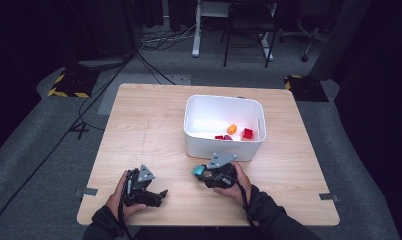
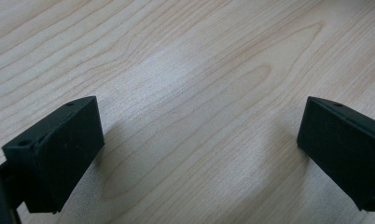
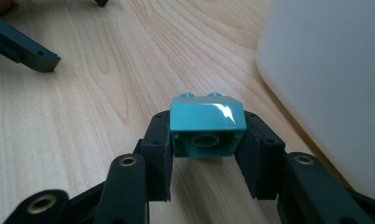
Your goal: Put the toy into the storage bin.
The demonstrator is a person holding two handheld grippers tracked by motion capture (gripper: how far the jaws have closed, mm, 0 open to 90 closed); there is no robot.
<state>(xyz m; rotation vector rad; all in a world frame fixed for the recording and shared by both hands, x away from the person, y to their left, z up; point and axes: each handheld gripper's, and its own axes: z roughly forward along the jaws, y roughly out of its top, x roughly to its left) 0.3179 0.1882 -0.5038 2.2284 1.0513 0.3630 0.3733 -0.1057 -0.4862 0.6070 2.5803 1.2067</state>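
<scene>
A teal toy brick (image 3: pixel 207 125) sits clamped between the two black pads of my right gripper (image 3: pixel 207 140), studs pointing away from the camera. In the high view this gripper (image 1: pixel 203 171) lies low over the table just in front of the white bin (image 1: pixel 223 145), the teal brick (image 1: pixel 197 171) at its left tip. My left gripper (image 1: pixel 159 195) rests near the table's front left, jaws wide apart with only bare wood (image 2: pixel 195 116) between them. Inside the bin lie an orange brick (image 1: pixel 232 129), a red brick (image 1: pixel 247 133) and a dark red piece (image 1: pixel 222 137).
The wooden table (image 1: pixel 139 125) has open room left of the bin. The bin's white wall (image 3: pixel 330 79) stands close on the right of my right gripper. Cables, a chair and desk legs are on the floor beyond the table.
</scene>
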